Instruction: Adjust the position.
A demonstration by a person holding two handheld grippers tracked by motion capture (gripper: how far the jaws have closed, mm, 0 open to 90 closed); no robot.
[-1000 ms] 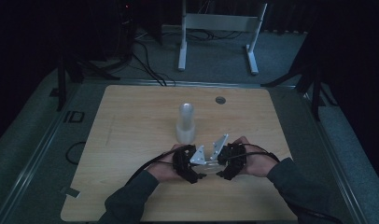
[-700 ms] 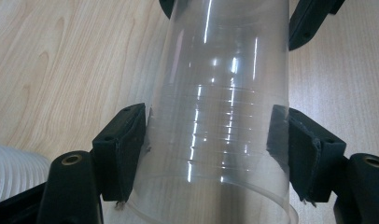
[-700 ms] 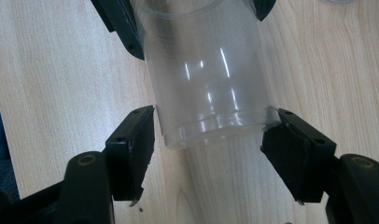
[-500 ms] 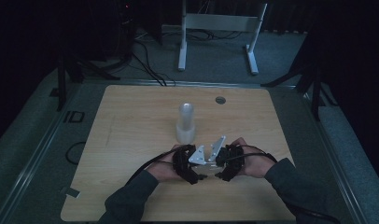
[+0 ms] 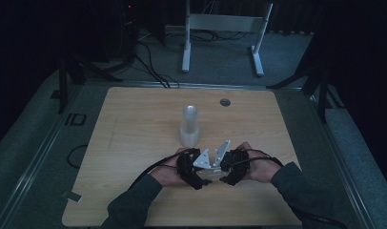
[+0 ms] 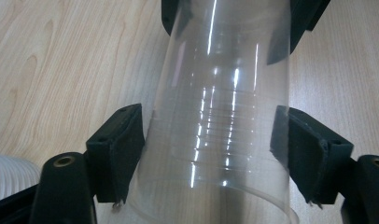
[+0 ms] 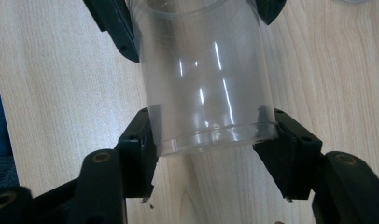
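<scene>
While each gripper clamps one end of the clear cup point(image 6: 220, 126), the left gripper point(image 5: 194, 168) and right gripper point(image 5: 229, 168) face off at the table's point(image 5: 134, 143) six o'clock edge. They probably mean to pull nested cups apart; the stack of cups point(image 5: 189, 126) stands at twelve o'clock from them.

— Where does the high view sit?
— Above the near edge of the table point(image 5: 134, 124), looking forward and down, far off.
— And the two gripper views?
— Each rides low on its hand-held gripper, facing the other, very close; both share the clear cup point(image 6: 225, 116) and wood beneath.
</scene>
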